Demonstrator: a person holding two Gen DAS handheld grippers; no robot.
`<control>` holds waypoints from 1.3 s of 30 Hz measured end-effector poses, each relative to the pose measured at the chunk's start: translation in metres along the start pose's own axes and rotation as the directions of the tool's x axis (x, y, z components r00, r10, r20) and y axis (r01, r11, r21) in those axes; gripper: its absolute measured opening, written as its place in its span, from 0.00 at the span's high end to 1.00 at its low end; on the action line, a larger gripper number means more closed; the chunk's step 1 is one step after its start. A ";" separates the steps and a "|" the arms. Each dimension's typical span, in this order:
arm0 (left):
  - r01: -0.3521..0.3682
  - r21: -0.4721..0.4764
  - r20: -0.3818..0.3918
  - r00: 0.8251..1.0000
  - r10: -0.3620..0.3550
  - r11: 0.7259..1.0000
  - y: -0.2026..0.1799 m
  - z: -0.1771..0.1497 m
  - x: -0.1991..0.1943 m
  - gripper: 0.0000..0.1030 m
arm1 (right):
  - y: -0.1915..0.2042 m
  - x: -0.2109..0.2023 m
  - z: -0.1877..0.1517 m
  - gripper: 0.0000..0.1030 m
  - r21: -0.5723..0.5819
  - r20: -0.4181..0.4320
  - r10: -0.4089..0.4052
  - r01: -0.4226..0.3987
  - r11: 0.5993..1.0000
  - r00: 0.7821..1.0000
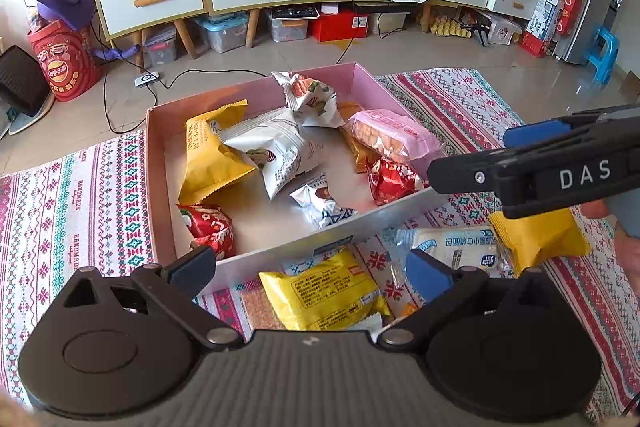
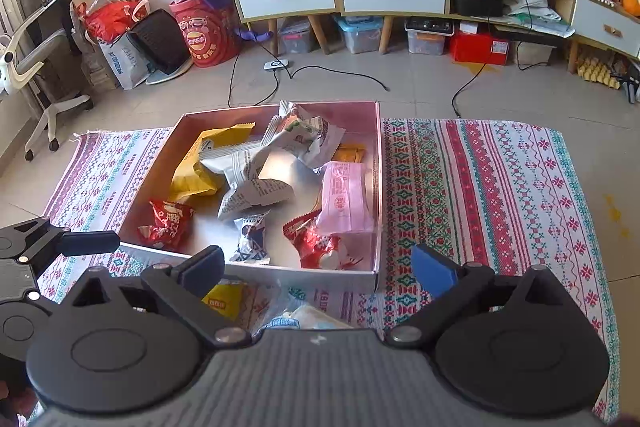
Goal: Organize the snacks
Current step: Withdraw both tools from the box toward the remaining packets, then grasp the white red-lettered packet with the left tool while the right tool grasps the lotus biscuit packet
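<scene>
A patterned woven cloth [image 1: 80, 203] is spread at the frame's left. At centre, a shallow pink cardboard box [image 1: 160, 187] is filled with wrapped snack packets [image 1: 276, 151]. Below it, the left gripper [image 1: 312, 267] is held wide over a yellow packet [image 1: 324, 291], nothing gripped. The right gripper [image 2: 320, 267] likewise gapes empty.

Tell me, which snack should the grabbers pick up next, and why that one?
Probably the yellow packet. It lies on the cloth just outside the pink box, right under the left gripper, whose jaws are wide open with nothing between them. So lowering that gripper onto it looks like the shortest move. The right gripper is open too.
</scene>
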State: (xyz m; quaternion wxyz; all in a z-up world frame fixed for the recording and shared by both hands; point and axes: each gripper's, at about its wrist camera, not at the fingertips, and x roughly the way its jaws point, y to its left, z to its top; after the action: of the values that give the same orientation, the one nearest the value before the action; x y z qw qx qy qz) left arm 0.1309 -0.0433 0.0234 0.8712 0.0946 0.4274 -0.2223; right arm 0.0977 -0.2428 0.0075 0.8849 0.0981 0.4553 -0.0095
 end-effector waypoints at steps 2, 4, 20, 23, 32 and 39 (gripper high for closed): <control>-0.003 0.003 -0.002 1.000 0.003 1.000 0.002 -0.006 -0.005 0.00 | 0.002 -0.005 -0.005 0.03 -0.002 0.001 0.002 -0.002 1.000 1.000; -0.003 0.011 -0.014 1.000 0.003 1.000 0.004 -0.012 -0.008 0.00 | 0.004 -0.008 -0.009 0.02 -0.004 0.000 0.004 -0.004 1.000 1.000; -0.009 0.019 -0.076 0.997 0.011 1.000 0.011 -0.058 -0.025 0.00 | 0.028 -0.018 -0.045 0.01 -0.038 -0.050 0.006 -0.008 0.999 0.999; -0.001 0.027 -0.090 0.996 0.004 1.000 0.009 -0.066 -0.025 0.00 | 0.030 -0.016 -0.052 0.01 -0.028 -0.071 0.017 -0.019 0.999 0.997; 0.009 0.057 -0.139 0.990 -0.001 0.998 0.001 -0.084 -0.016 0.00 | 0.039 0.004 -0.060 0.01 0.037 -0.142 0.097 -0.093 0.995 0.985; 0.017 0.048 -0.152 0.988 -0.010 0.999 -0.003 -0.084 -0.009 0.00 | 0.039 0.025 -0.063 0.12 0.091 -0.172 0.140 -0.125 0.988 0.975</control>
State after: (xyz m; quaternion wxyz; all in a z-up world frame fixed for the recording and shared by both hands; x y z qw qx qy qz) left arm 0.0655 -0.0133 -0.0209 0.8321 0.1298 0.4873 -0.2308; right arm 0.0659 -0.1917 -0.0414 0.8347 0.1639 0.5242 0.0402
